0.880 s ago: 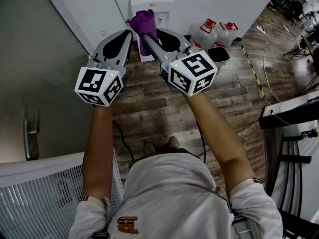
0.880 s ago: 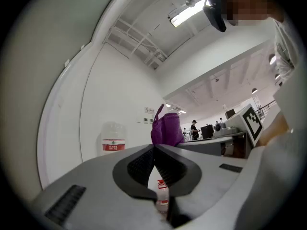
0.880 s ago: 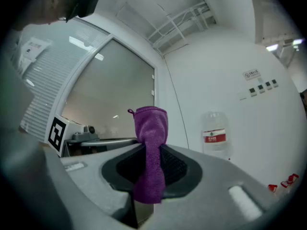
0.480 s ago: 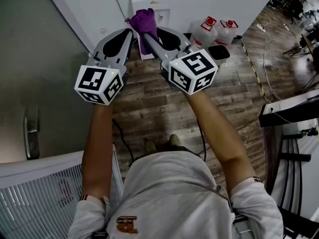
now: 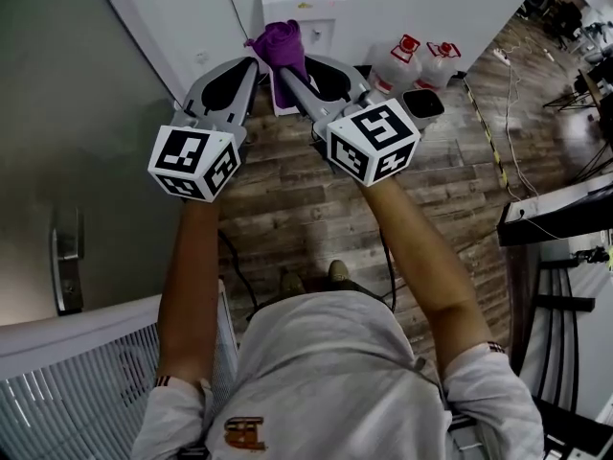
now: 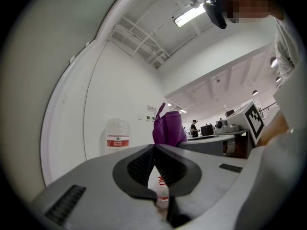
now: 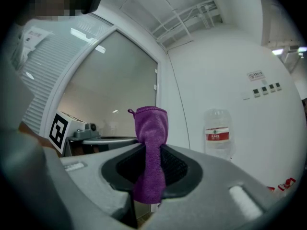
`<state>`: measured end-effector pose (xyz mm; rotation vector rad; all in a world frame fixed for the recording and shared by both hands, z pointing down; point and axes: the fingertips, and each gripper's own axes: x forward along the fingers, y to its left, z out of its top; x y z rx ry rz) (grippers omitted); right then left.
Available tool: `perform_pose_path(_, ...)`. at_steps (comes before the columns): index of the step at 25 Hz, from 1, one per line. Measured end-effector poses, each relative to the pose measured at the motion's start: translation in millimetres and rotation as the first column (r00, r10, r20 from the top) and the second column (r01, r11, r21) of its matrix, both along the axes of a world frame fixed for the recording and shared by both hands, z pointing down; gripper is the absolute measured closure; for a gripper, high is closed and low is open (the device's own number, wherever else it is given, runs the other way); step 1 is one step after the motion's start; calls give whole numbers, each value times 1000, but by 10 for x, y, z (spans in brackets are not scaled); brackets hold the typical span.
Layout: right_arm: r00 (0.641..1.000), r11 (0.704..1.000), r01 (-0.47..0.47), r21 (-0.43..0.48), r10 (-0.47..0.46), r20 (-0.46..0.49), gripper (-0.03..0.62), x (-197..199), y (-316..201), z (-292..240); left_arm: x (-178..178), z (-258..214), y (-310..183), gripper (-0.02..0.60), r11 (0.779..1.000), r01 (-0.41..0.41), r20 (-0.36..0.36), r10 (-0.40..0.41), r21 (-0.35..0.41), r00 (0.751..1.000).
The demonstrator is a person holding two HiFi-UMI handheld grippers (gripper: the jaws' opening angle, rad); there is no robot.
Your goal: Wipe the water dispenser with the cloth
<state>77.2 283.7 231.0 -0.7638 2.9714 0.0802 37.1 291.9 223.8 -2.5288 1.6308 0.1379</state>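
1. Right claw (image 7: 152, 153) is clenched on the purple cloth (image 7: 151, 128), a soft terry bundle that stands upright above the jaws with a short tail hanging below.
2. Left claw (image 6: 154, 150) is pressed together with nothing in it.
3. In the head view the cloth (image 5: 280, 42) is raised in front of the white water dispenser (image 5: 312, 10).
4. Compared with the earlier frames, both claws have only edged slightly; the grip is unchanged.

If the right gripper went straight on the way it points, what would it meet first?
Probably the white wall just left of the water bottle, with the clamped purple cloth touching first; depth is unclear.
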Motion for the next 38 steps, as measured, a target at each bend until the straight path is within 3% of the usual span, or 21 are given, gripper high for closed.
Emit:
perform_pose_path(9, 998, 997, -55, -51, 53, -39, 500, -414, -208, 250, -485, 230, -158, 583, 999, 3, 1, -3, -32, 1000)
perform_pose_path(19, 990, 982, -117, -145, 104, -92, 502, -766, -1050, 494, -944, 404, -760, 583, 998, 42, -20, -43, -49, 999)
perform_pose_path(30, 977, 985, -146, -88, 129, -171, 500, -1322, -2753, 737, -1404, 638, -2403, 583, 998, 65, 22, -65, 3, 998)
perform_pose_path(38, 970, 979, -169, -111, 145, -196, 499, -1614, -3820, 876, -1670, 839, -3435, 583, 995, 99, 47, -99, 0, 994)
